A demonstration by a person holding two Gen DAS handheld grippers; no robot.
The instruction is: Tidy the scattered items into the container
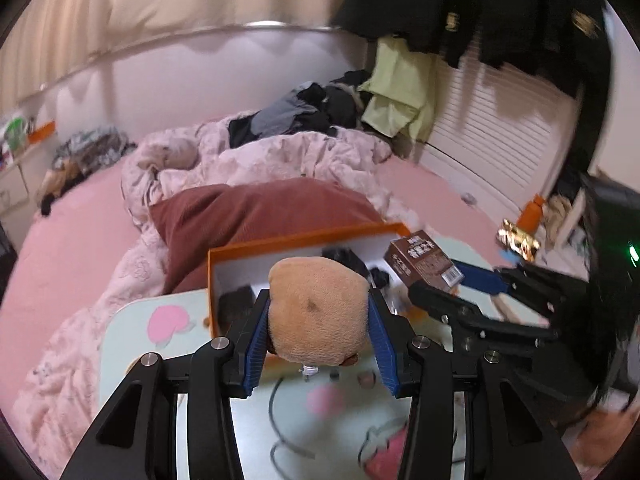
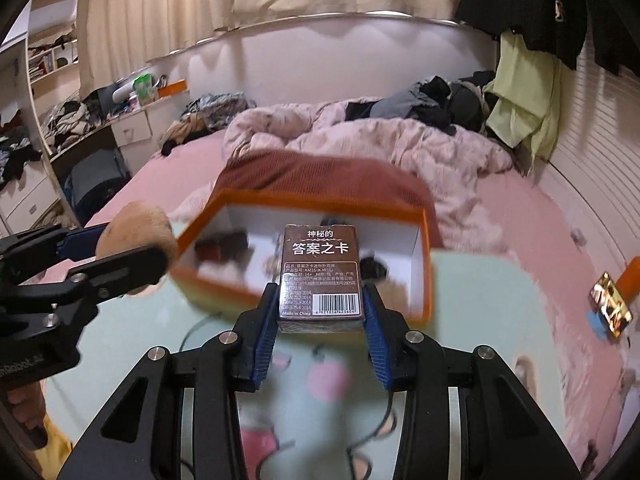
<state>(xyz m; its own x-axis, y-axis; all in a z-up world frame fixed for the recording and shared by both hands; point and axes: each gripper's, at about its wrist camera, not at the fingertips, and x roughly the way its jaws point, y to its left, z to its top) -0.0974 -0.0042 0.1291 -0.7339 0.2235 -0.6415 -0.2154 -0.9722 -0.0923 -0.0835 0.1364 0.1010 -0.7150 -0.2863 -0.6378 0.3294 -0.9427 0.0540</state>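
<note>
Plush toy, tan and soft, sits between the blue pads of the left gripper, and the jaws are closed firmly on its two sides. The toy hangs in the air over the near wall of the orange box, which stands open on the pale green tabletop with pink cartoon prints. The right gripper holds a brown card box with white Chinese letters and a barcode; its jaws press on the two long sides of this pack, and the pack is upright, above the near edge of the orange box. From the left wrist view the right gripper comes in from the right side with the same card box tilted over the right part of the container. From the right wrist view the left gripper is at the left with the plush toy, just beside the left corner of the box. Inside the white interior some dark things already lie, but they are too blurred to name. Behind the box there is a dark red pillow on a bed with a pink sheet and a crumpled duvet. A small gold object lies on the sheet at the right.
</note>
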